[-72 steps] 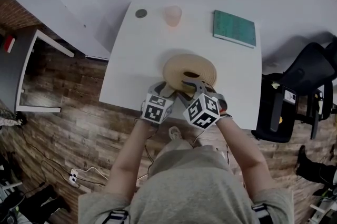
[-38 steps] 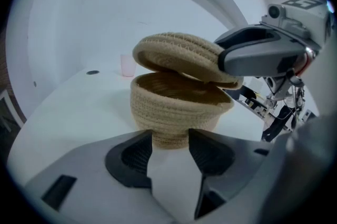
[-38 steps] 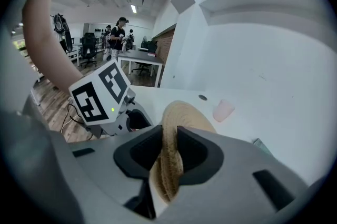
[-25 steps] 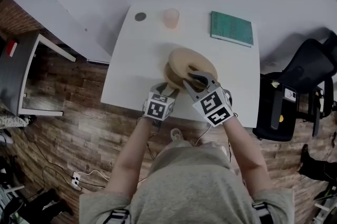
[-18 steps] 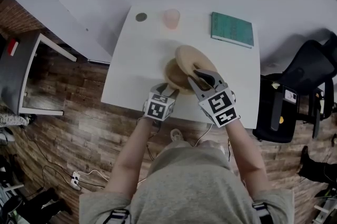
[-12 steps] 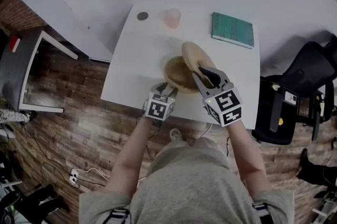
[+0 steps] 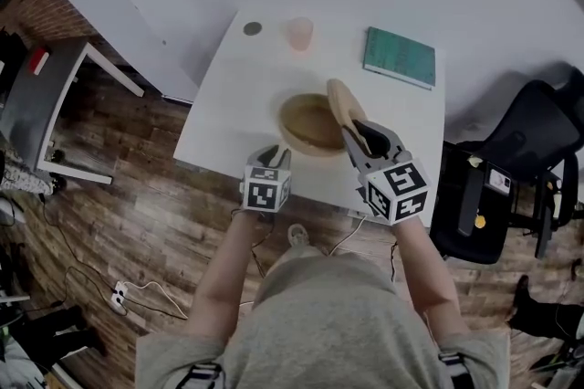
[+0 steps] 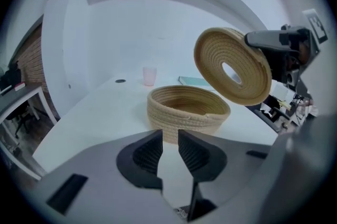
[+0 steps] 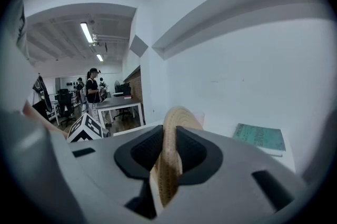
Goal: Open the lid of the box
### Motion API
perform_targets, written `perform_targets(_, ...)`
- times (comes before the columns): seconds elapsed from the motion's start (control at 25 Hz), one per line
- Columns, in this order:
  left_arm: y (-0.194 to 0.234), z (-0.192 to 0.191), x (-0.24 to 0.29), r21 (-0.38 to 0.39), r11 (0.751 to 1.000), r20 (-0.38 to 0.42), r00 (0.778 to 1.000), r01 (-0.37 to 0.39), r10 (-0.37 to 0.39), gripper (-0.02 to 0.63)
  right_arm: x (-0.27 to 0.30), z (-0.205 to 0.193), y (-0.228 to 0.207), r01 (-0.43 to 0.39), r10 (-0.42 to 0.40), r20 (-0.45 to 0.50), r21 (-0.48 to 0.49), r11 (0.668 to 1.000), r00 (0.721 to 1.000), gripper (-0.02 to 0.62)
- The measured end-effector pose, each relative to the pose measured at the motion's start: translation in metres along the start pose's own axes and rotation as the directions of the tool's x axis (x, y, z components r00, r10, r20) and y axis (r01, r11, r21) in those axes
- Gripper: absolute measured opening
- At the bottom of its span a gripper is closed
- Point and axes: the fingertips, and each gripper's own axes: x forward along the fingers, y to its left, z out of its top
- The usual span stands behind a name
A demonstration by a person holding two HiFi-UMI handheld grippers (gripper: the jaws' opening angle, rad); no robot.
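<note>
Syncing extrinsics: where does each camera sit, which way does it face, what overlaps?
Head view: on the person's head, looking steeply down at the table, box and lid; forearms, torso, left claw, right claw show.
Left gripper view: on the left claw, facing the open box; its jaws, which have just been closing on nothing, show below.
Right gripper view: on the right claw, facing the wall and book; its jaws clamp the lid's edge.
Shared: all three show the lid.
</note>
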Motion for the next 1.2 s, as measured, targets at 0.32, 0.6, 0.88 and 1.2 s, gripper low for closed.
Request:
perform_targets(0.32,-0.026,-0.003,-0.046,-0.060,0.995,0.075,0.994,-0.078,0.083,0.040,-0.048,-0.003,0.004,-0.034,0.032,0.044,0.041,0.999,0.998,0.080)
perform_targets(0.6,-0.068,-0.015,-0.084,-0.081,0.992,0.112,0.988,-0.101,0.110,0.028,-0.092,-0.011,0.016,-0.064,0.060,0.072,0.054,0.996,0.996,0.080)
perform_targets(0.88,-0.110,-0.026,-0.118,-0.098,0.990,0.153,0.981,-0.103,0.118,0.021,-0.139,-0.021,0.027,-0.083,0.075,0.104,0.068,0.994,0.992,0.080)
perform_targets(1.2,-0.150,-0.038,-0.163,-0.117,0.988,0.204,0.971,-0.101,0.124,0.018,-0.191,-0.032,0.045,-0.086,0.075,0.135,0.074,0.994,0.988,0.080)
